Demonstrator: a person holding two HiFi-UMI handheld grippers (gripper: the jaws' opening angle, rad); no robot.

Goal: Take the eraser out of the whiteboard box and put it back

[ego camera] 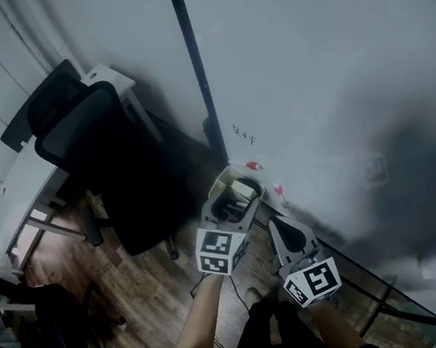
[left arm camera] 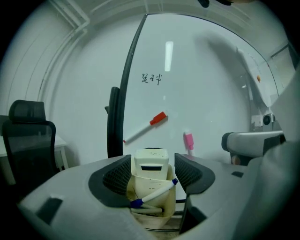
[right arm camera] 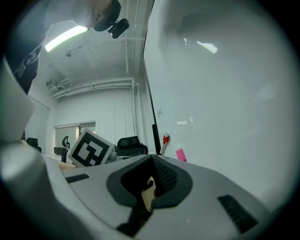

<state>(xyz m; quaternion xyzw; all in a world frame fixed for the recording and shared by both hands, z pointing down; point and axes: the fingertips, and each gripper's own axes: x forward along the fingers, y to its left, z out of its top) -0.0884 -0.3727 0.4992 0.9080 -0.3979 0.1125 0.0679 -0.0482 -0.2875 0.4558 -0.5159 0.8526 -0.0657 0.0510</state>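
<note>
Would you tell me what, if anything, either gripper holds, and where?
Nothing: left gripper open, pads clear of the eraser in the box; right gripper shut.

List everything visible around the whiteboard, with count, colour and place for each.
large white whiteboard: one, white, fills the right side, with small dark writing on it
cream plastic whiteboard box: one, cream, at the board's lower edge
blocky white eraser: one, white with a dark slot, upright in the box
blue-capped white marker: one, slanted in the box
red-capped white marker: one, slanted on the board above the box
small pink piece: one, on the board right of the box; what it is is unclear
black office chair: one plainly seen, left of the board
white desk: one, behind the chair
brown wooden floor: below
left gripper: grey, open, flanking eraser and box
right gripper: grey, shut, empty
</note>
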